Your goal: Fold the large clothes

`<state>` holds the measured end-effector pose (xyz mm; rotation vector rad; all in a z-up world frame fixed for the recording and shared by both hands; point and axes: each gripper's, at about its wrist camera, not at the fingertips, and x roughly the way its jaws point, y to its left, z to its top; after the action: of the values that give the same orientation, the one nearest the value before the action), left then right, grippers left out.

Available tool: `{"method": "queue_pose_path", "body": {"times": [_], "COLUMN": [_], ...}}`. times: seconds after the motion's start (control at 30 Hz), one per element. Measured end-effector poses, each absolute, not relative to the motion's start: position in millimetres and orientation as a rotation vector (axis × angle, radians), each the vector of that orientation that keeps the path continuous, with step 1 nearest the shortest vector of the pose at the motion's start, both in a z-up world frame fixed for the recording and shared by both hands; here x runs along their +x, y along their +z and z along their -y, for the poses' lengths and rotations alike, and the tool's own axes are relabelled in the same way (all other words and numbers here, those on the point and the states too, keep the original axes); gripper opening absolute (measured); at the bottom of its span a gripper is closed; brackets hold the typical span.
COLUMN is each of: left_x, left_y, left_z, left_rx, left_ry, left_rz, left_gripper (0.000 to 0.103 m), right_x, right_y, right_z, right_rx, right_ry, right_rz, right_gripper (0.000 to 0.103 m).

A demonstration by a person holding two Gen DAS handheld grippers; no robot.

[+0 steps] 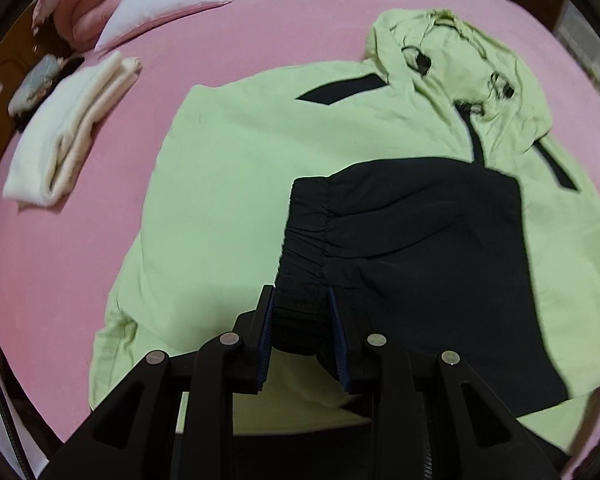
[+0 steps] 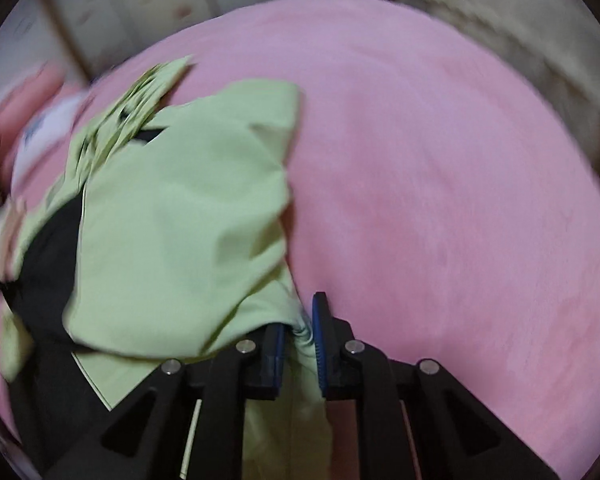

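The light green hooded jacket [image 1: 240,184] lies spread on the pink bed [image 1: 292,24], and everything here reads off that jacket. Its hood [image 1: 452,52] sits at the far end, cord toggles showing, black stripes at the shoulders. The black lower part [image 1: 420,248] is lifted over the green body, and the left gripper [image 1: 302,320] has its jaws narrowed on the gathered black elastic hem, cloth pinched between the blue pads. Beyond the jacket's left edge lies a folded cream garment [image 1: 68,136], well apart from it, and further up past that sit a white cushion [image 1: 168,4] and pink pillows [image 1: 84,4] near the head of the bed.

Over in the right wrist view, blurred, the right gripper [image 2: 298,334] has a bunched green edge of the jacket [image 2: 172,220] clamped between its jaws, the fabric draping up and away to the left. A black panel [image 2: 48,264] shows on the jacket's left side. To the jacket's right, only pink bed.
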<state>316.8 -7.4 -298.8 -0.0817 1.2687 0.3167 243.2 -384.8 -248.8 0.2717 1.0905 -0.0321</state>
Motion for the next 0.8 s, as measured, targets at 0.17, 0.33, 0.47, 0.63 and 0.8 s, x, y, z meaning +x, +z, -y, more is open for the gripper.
{"method": "queue_pose_path", "body": {"times": [0.17,0.33,0.47,0.63,0.8], "left_x": [317.1,302.9,290.9,306.5,335.6], "left_y": [-304.4,-293.2,-273.5,-278.7,-320.6], "left_z": [-8.1,-25.7,-5.5,58.5,108.1], "left_rx": [-0.064,-0.003,-0.097,-0.306,-0.225], "left_ry": [0.399,0.562,0.429,0.059,0.049], "left_rz": [-1.293,-1.313,-1.291,-1.354,-1.47], "left_gripper": [0.028,0.041,0.041,0.015,0.011], "right_x": [235.9,215.2,212.0,259.5,292.1], "right_y": [-247.8,-220.0,-192.5,-221.9,-269.0], "right_z": [387.9,372.3,349.4,291.5,259.8], "right_rx": [0.363,0.191,0.218,0.369,0.563], "right_ry": [-0.072,-0.178,0.024,0.322,0.382], "right_rz": [-1.137,-1.151,-1.027,-1.16,-1.337], "right_gripper": [0.024,0.025,0.023,0.007,0.003]}}
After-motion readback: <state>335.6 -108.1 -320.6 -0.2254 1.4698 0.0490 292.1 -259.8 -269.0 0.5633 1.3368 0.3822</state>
